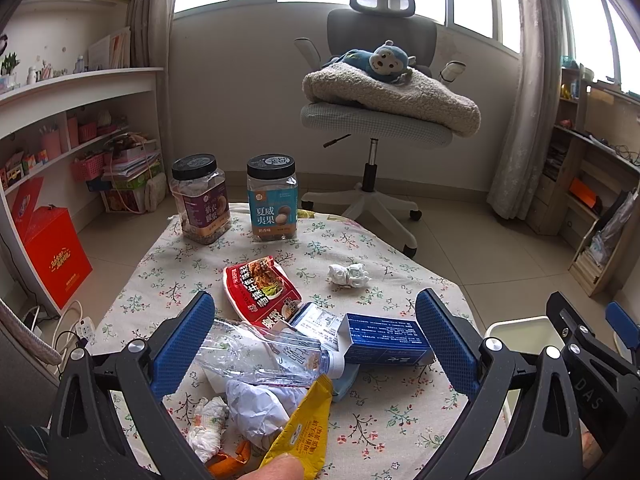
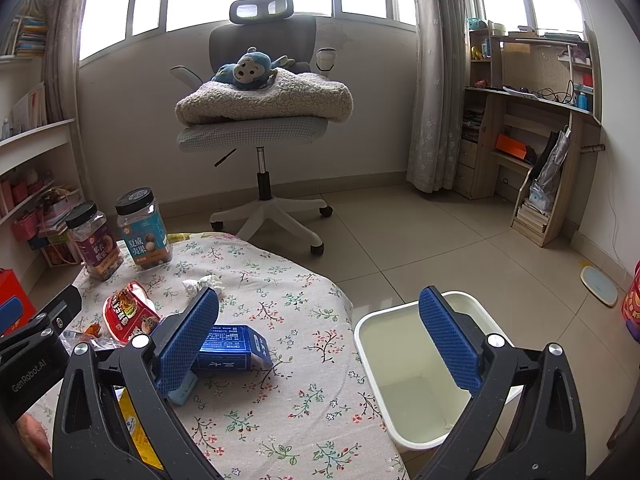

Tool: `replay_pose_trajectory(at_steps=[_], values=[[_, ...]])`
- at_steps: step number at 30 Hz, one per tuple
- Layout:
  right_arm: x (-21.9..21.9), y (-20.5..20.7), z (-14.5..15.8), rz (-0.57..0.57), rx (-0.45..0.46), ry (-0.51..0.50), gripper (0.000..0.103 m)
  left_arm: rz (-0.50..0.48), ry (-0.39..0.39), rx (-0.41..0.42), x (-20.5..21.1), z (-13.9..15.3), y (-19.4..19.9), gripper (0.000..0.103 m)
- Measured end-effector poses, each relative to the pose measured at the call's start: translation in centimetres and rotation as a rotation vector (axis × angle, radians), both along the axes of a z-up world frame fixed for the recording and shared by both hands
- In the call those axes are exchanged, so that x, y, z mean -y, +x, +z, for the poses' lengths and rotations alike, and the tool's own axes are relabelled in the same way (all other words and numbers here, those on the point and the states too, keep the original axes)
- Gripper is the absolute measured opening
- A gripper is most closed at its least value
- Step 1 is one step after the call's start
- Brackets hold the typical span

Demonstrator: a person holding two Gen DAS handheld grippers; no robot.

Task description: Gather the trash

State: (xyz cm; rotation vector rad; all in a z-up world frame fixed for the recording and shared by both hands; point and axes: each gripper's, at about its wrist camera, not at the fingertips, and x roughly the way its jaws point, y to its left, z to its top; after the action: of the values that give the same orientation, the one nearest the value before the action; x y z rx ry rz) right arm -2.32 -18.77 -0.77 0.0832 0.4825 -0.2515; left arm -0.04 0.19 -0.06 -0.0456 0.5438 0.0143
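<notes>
Trash lies on a floral tablecloth (image 1: 400,412): a crushed clear bottle (image 1: 264,354), a blue carton (image 1: 386,338), a red snack bag (image 1: 260,292), a yellow wrapper (image 1: 304,428), and crumpled tissues (image 1: 347,275) (image 1: 208,426). My left gripper (image 1: 316,344) is open and empty above the bottle and carton. My right gripper (image 2: 320,340) is open and empty, between the blue carton (image 2: 228,346) and the empty white bin (image 2: 416,364) on the floor at the table's right.
Two nut jars (image 1: 200,198) (image 1: 272,196) stand at the table's far edge. An office chair (image 1: 376,120) with a blanket and plush monkey stands beyond. Shelves line the left wall (image 1: 80,92); a wooden desk (image 2: 532,128) stands at the right.
</notes>
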Motion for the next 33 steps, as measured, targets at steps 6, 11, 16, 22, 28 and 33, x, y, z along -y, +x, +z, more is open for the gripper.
replay_pose_trajectory(at_steps=[6, 11, 16, 22, 28, 33], values=[[0.0, 0.0, 0.0, 0.000, 0.000, 0.000, 0.096, 0.001, -0.001, -0.001, 0.0, 0.0, -0.1, 0.098], [0.0, 0.0, -0.1, 0.000, 0.000, 0.001, 0.096, 0.001, -0.002, -0.002, 0.0, -0.1, -0.1, 0.097], [-0.1, 0.0, -0.1, 0.000, 0.000, 0.000, 0.096, 0.003, -0.004, -0.003, -0.1, -0.3, -0.1, 0.098], [-0.1, 0.0, -0.1, 0.001, -0.001, 0.000, 0.096, 0.003, -0.005, -0.006, -0.1, -0.5, 0.0, 0.098], [-0.1, 0.0, -0.2, 0.001, -0.002, 0.000, 0.096, 0.006, -0.006, -0.010, -0.2, -1.1, 0.0, 0.098], [-0.1, 0.1, -0.1, 0.001, -0.002, 0.000, 0.096, 0.006, -0.006, -0.010, -0.2, -1.1, 0.0, 0.098]])
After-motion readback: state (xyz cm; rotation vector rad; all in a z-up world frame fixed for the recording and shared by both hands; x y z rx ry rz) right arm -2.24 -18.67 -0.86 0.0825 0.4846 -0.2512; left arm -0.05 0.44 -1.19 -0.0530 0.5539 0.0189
